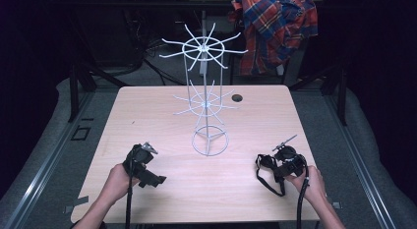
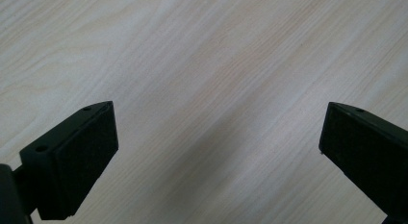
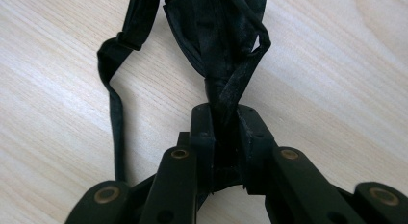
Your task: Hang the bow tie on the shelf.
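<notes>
A black bow tie (image 1: 268, 162) with a long strap (image 3: 113, 108) lies on the wooden table (image 1: 216, 197) at the front right. My right gripper (image 1: 279, 166) is shut on it. In the right gripper view the jaws (image 3: 226, 123) pinch the narrow middle of the bow tie's fabric (image 3: 216, 36). A white wire rack (image 1: 206, 91) with two tiers of radiating hooks stands upright at the table's centre. At the front left my left gripper (image 1: 153, 166) is open, and its view shows bare wood between the wide-apart jaws (image 2: 219, 137).
A red and blue plaid shirt (image 1: 278, 25) hangs over something behind the table at the back right. A small dark hole (image 1: 237, 98) sits in the tabletop right of the rack. Dark floor and metal rails surround the table.
</notes>
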Demonstrator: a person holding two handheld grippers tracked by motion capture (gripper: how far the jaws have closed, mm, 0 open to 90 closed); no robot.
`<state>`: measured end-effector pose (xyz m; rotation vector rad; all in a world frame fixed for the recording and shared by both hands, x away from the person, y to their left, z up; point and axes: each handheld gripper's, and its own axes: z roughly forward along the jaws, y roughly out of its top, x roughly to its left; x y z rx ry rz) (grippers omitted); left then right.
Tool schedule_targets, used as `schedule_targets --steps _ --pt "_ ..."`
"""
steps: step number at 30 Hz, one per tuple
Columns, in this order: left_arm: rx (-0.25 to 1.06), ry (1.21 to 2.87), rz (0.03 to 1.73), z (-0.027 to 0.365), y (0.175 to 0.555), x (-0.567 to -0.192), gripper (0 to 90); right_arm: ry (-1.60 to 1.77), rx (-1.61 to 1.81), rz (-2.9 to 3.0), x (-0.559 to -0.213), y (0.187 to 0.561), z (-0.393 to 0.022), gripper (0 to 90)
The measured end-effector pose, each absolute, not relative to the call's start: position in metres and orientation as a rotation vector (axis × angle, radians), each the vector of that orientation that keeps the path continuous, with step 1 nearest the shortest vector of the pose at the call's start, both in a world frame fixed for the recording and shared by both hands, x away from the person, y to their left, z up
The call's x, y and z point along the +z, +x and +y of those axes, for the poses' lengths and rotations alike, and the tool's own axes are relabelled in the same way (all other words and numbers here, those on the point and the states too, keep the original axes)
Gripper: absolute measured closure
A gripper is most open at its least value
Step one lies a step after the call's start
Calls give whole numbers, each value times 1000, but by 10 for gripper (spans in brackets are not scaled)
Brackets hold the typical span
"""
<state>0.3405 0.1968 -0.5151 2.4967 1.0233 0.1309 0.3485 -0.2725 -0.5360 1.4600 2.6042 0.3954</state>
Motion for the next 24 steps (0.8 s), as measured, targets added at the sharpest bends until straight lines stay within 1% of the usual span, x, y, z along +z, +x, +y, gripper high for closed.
schedule_targets --steps 14,24 --pt "138 2489 1030 197 341 -514 1 1470 515 2565 -523 344 -271 785" --pt "140 2490 1032 198 341 -514 1 1405 581 2526 -513 341 -268 785"
